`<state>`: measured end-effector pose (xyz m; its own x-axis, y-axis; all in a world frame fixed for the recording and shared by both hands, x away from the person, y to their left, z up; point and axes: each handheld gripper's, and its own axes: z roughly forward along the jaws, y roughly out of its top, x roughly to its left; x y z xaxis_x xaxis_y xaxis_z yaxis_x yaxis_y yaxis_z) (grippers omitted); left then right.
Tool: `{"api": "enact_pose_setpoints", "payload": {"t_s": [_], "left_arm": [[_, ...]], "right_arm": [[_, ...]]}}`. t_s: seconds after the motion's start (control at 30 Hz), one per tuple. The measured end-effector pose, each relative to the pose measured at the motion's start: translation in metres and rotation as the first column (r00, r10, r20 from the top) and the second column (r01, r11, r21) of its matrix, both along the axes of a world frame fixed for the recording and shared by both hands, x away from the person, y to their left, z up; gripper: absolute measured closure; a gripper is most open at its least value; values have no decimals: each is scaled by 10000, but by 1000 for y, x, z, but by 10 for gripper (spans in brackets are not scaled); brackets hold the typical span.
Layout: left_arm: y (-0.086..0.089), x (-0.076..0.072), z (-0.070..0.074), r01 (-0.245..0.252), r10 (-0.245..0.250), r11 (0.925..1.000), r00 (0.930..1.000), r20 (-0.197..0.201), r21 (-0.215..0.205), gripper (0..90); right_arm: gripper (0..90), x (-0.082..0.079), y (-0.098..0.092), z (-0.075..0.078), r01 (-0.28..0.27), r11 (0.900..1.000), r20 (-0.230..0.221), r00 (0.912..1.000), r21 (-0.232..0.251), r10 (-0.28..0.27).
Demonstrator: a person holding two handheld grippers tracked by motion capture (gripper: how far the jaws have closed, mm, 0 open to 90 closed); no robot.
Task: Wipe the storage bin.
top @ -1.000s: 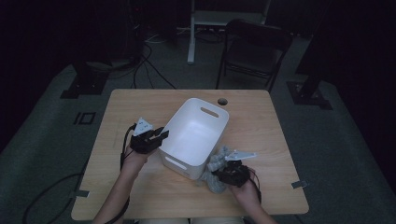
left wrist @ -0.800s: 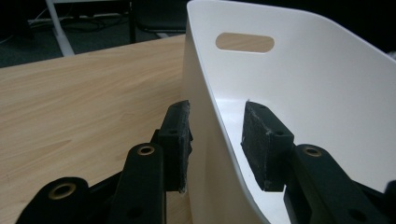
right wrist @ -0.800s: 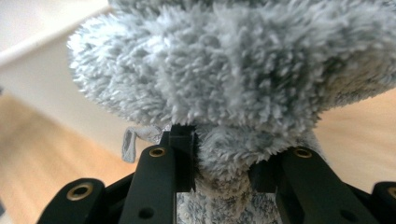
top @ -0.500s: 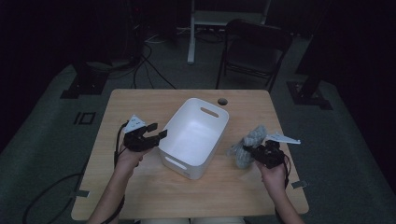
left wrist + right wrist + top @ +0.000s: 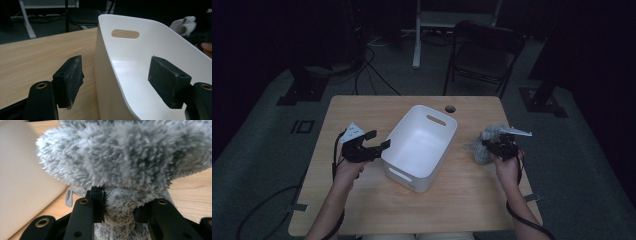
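Your left hand-held gripper [image 5: 378, 141] is sitting at the left wall of the white bin [image 5: 419, 145], its jaws having just been opening, now straddling the rim without pressing it. The bin is standing mid-surface [image 5: 362, 107]. Right of it, your right hand-held gripper [image 5: 490, 145] is clamping the grey plush toy [image 5: 484, 144], holding it just beside the bin.

right tongs [image 5: 495, 145] carried plush toy [image 5: 484, 145] rightward; left tongs [image 5: 379, 140] opened.
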<state>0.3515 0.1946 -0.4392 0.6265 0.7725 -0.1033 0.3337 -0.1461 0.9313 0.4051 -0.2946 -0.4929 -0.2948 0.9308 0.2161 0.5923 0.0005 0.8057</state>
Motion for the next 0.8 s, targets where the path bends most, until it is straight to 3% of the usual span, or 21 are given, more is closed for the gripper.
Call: {"api": "enact_pose_setpoints", "payload": {"t_s": [0.1, 0.27, 0.3, 0.33, 0.43, 0.47, 0.5, 0.53, 0.57, 0.67, 0.73, 0.8], "left_arm": [[1, 0, 0, -80, 80, 10000, 10000, 31, -57, 246], [4, 1, -1, -60, 57, 9999, 9998, -199, -133, 198], [4, 0, -1, -68, 67, 10000, 9998, -186, -68, 197], [4, 0, -1, -68, 67, 10000, 9998, -186, -68, 197], [6, -1, 0, -67, 66, 10000, 9999, -110, -39, 197], [7, -2, -1, -129, 128, 9999, 9999, -27, -34, 197], [8, -2, -1, -164, 164, 9999, 9998, 98, -34, 196], [8, -2, -1, -164, 164, 9999, 9998, 98, -34, 197], [8, -3, -1, -169, 170, 9999, 9997, 195, -34, 196], [9, -3, -2, -143, 140, 9998, 9995, 278, 111, 197], [9, -2, -3, -85, 84, 9999, 9998, 185, 77, 196], [9, -2, -3, -61, 59, 9997, 9999, 103, 246, 196]], "right_arm": [[664, 18, -1, -10, 156, 9996, -385, 9992, 248, -147], [625, 49, 10, -29, 347, 9983, -970, 9945, -470, -392], [582, 57, 14, -34, 479, 9965, -1015, 9933, -689, -548], [582, 57, 14, -34, 479, 9965, -1015, 9933, -689, -548], [450, 69, 20, -32, 398, 9963, -1146, 9922, -762, -484], [450, 69, 20, -32, 398, 9963, -1146, 9922, -762, -484], [370, 70, 21, -27, 367, 9964, -988, 9941, -760, -441], [370, 70, 21, -27, 367, 9964, -988, 9941, -760, -441], [298, 71, 23, -21, 65, 9965, -1011, 9948, -835, -149], [263, 69, 24, -15, 64, 9949, -852, 9962, -1008, -151], [175, 67, 23, -11, -58, 9966, -590, 9983, -817, 9], [161, 66, 22, -7, -176, 9982, -413, 9990, -579, 152]]}}
